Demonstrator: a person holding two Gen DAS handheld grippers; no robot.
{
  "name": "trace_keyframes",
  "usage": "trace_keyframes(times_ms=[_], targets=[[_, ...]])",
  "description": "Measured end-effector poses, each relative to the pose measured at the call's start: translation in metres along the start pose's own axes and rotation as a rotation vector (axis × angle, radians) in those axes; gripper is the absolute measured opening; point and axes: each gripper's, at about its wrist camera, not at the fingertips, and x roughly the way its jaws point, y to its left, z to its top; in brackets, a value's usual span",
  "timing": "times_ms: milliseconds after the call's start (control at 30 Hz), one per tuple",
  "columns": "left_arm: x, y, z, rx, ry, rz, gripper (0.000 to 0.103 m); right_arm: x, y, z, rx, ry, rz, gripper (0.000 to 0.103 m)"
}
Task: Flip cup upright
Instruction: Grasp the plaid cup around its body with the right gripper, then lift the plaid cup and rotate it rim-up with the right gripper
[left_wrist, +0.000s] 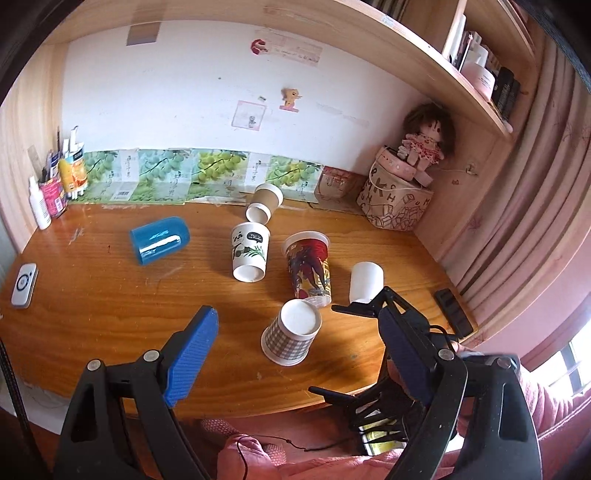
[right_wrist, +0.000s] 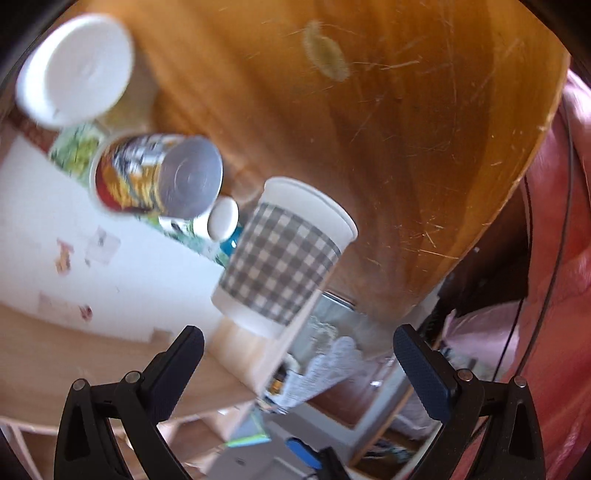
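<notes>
A grey checked paper cup (left_wrist: 291, 334) stands upside down near the front edge of the wooden table (left_wrist: 110, 314). My left gripper (left_wrist: 295, 332) is open and wide, its blue finger (left_wrist: 192, 350) to the cup's left. My right gripper (right_wrist: 297, 354) is open and rolled over, so its view is inverted; the checked cup (right_wrist: 284, 254) lies just beyond its fingertips, not held. In the left wrist view the right gripper's jaws (left_wrist: 354, 350) reach in from the right beside the cup.
Other cups stand inverted: a colourful one (left_wrist: 310, 267), a plain white one (left_wrist: 365, 282), a printed white one (left_wrist: 250, 251), a brown one (left_wrist: 265, 203). A blue cup (left_wrist: 159, 239) lies on its side. A white device (left_wrist: 24, 284) left, black remote (left_wrist: 453, 310) right.
</notes>
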Motion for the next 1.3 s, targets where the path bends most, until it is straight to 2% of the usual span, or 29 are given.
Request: trace_keyframes(times_ms=[233,367,567,700,767,833,900,1033,1100,1300], targets=[[0.011,0.003,0.018,0.084,0.005,0.013,0.09,0.001,-0.025,0.013,0.277,-0.108,0.045,0.103],[0.021,0.012,0.029,0.087,0.025,0.008,0.09,0.005,-0.029,0.019,0.334,-0.123,0.085,0.103],[0.029,0.024,0.046,0.107,0.022,0.032,0.09,0.005,-0.033,0.019,0.422,-0.195,0.142,0.103],[0.033,0.033,0.055,0.109,0.017,0.034,0.09,0.015,-0.037,0.018,0.46,-0.18,0.183,0.102],[0.035,0.036,0.058,0.11,0.018,0.033,0.09,0.02,-0.039,0.017,0.468,-0.202,0.171,0.102],[0.037,0.038,0.059,0.115,0.021,0.035,0.09,0.021,-0.04,0.015,0.467,-0.238,0.142,0.097],[0.038,0.04,0.06,0.12,0.021,0.04,0.09,0.025,-0.043,0.014,0.473,-0.252,0.131,0.084],[0.04,0.043,0.061,0.123,0.028,0.036,0.09,0.036,-0.045,0.01,0.454,-0.247,0.111,0.075],[0.04,0.043,0.062,0.129,0.027,0.037,0.09,0.04,-0.044,0.011,0.448,-0.245,0.105,0.067],[0.041,0.043,0.06,0.128,0.037,0.039,0.09,0.044,-0.031,0.01,0.367,-0.246,0.047,0.065]])
